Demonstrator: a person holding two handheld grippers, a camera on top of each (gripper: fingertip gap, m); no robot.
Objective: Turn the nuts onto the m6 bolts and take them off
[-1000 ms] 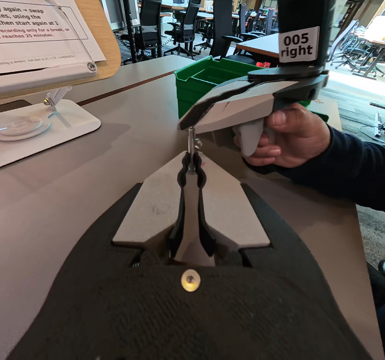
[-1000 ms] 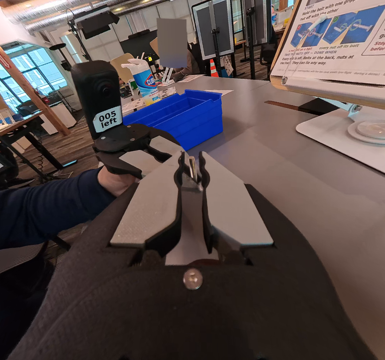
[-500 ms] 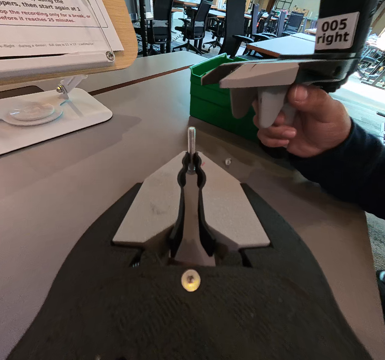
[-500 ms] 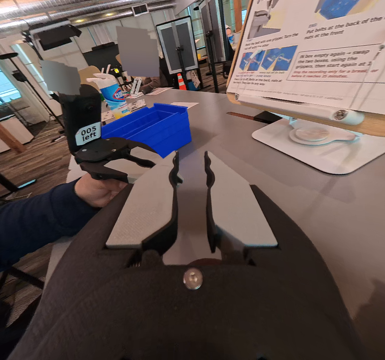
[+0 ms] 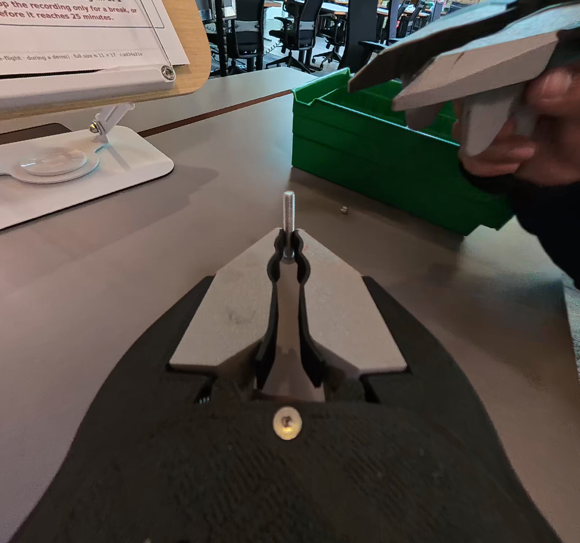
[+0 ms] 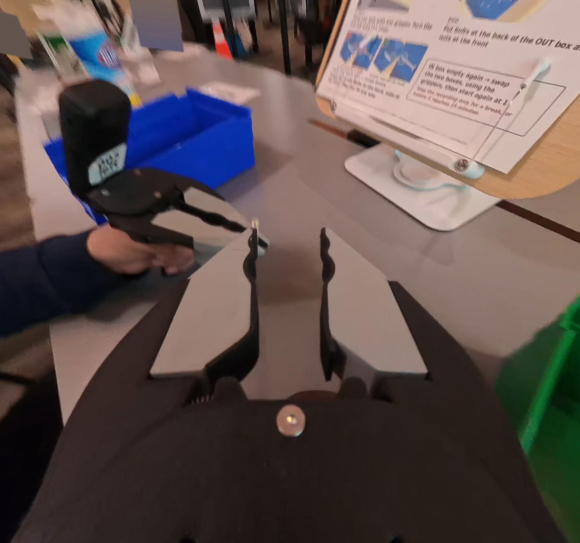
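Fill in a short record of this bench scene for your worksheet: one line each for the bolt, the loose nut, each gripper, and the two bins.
bolt: bare silver threaded bolt, upright, no nut on it
nut: small silver nut lying on the grey table, near the green bin
left gripper: jaws shut on the bolt's lower end
right gripper: jaws open, empty, raised off the table
green plastic bin: right of the bolt
blue plastic bin: behind the left gripper

Nut (image 5: 344,210) off bolt (image 5: 288,211), on table (image 5: 219,214).
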